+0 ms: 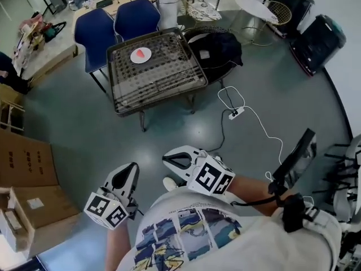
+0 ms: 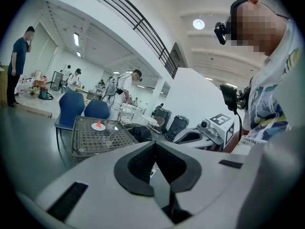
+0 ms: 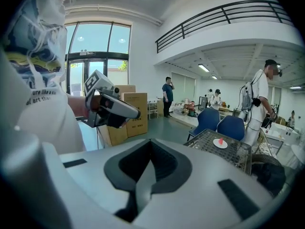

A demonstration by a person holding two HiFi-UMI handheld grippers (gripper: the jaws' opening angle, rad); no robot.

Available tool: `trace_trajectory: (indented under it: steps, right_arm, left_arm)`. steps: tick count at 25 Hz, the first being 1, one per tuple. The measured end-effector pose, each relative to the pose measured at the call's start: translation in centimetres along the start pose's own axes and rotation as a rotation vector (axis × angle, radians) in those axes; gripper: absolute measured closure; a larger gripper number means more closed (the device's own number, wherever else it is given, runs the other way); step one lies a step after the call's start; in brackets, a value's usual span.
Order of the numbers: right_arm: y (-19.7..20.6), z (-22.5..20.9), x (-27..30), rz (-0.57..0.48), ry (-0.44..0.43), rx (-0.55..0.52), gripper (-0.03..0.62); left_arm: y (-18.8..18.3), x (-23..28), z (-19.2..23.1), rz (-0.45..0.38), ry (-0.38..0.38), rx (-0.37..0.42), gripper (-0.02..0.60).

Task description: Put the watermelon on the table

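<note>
- A grey floor (image 1: pixel 73 112) is seen under everything, with a white cable (image 1: pixel 256 120) trailed across it.
- A table (image 1: pixel 163 86) with a perforated metal top is set well ahead of the person, far from both grippers.
- Two blue chairs (image 1: pixel 96 30) are placed side by side just behind the table.
- Cardboard boxes (image 1: pixel 25 165) are stacked at the left edge of the head view.
- A black bag (image 1: pixel 220 49) is laid just beside the table's right side.
- The left gripper (image 1: pixel 130 171) is held close to the person's body and pointed toward the table; its jaws are pressed together with nothing between them.
- The right gripper (image 1: pixel 169 160) is held just beside it, likewise clenched and empty.
- A white plate (image 1: pixel 135 57) is set on the table top, toward the chairs.
- The watermelon (image 1: pixel 142 53), a small red slice, is found on that plate, on the table.
</note>
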State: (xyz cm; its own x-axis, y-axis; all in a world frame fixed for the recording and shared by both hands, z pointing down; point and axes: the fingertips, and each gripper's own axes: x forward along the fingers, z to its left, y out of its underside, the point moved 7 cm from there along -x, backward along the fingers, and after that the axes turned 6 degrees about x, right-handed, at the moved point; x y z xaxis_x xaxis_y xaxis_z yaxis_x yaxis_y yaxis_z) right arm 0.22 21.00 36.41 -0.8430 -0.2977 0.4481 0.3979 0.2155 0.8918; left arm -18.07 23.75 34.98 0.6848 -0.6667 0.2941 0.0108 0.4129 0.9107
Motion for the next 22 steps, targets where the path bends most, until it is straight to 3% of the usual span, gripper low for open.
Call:
trace_trajectory:
  steps: [22]
  right_arm:
    - [-0.7, 0.0, 1.2, 0.002, 0.006, -0.030, 0.583]
  left_arm:
    - [1.2, 0.9, 1.2, 0.018, 0.040, -0.008, 0.572]
